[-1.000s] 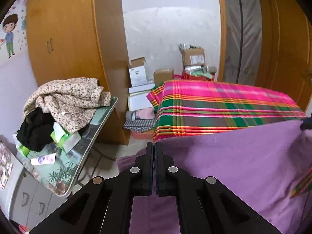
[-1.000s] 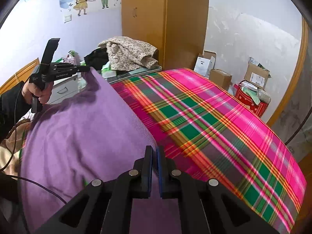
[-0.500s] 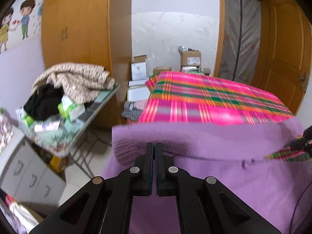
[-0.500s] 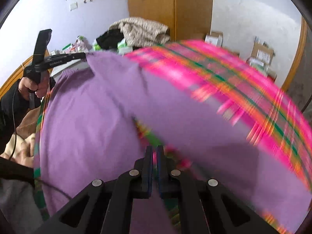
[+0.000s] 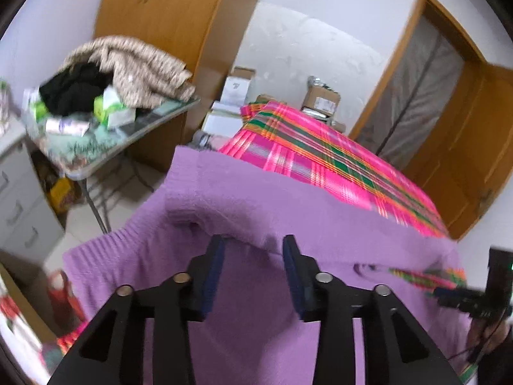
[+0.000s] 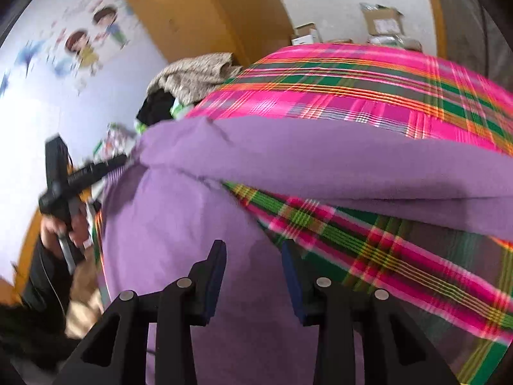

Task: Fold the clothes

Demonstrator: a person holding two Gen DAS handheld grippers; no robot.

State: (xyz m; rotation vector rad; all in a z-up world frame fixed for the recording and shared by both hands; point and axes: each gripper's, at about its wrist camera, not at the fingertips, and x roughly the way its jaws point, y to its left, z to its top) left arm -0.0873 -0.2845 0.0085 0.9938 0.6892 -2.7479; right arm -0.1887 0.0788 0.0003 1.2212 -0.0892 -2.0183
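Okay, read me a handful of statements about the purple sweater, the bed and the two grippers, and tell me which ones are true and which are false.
1. The purple sweater lies on the plaid bedspread. True.
2. The left gripper is clamped shut on the sweater. False: its jaws are opening, and the pads stand apart over the fabric without pressing it.
3. A band of the sweater is folded over, with a strip of plaid showing beneath it in the right wrist view. True.
4. The right gripper holds a black shirt. False: its jaws are opening and grip nothing.
5. The side table is bare. False: a pile of clothes and small items sit on it.
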